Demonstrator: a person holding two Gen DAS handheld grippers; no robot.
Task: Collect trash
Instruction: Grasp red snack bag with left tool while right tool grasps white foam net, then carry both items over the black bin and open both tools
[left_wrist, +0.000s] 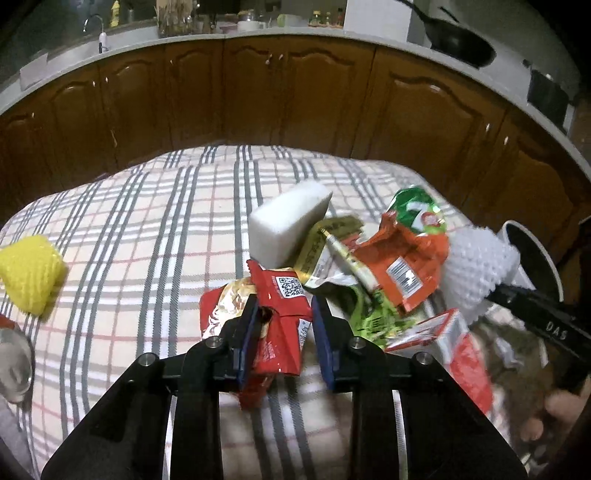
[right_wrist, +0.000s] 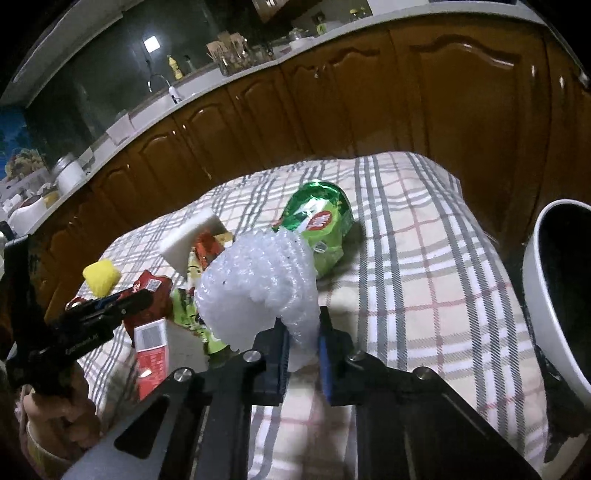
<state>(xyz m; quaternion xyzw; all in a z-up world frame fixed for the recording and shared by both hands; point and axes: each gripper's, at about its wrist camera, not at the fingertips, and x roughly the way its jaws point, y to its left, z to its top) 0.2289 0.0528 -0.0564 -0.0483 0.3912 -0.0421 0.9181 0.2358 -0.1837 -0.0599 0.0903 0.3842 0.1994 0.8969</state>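
Early stage. Left gripper (left_wrist: 284, 321) clamps red snack wrapper (left_wrist: 284, 306); right gripper (right_wrist: 303, 343) pinches white foam fruit net (right_wrist: 258, 284). White bin (right_wrist: 546, 306) awaits; sponge (left_wrist: 288, 221), green packet (right_wrist: 321, 221), yellow net (left_wrist: 29, 273), carton (right_wrist: 151, 350) remain on checked cloth (left_wrist: 147, 221).

- Open checked tablecloth (left_wrist: 140, 221) left of the litter pile, clear except yellow foam net (left_wrist: 31, 278) near the edge.
- Wrappers, white foam block (left_wrist: 288, 221) crowded mid-table.
- White bin (right_wrist: 546, 295) just off the right edge.
- Cabinets (left_wrist: 295, 96) wall off the far side.

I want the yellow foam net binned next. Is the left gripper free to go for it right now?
Probably not yet: the left gripper is shut on the red wrapper. The yellow foam net lies apart on the checked cloth, nothing blocking it.
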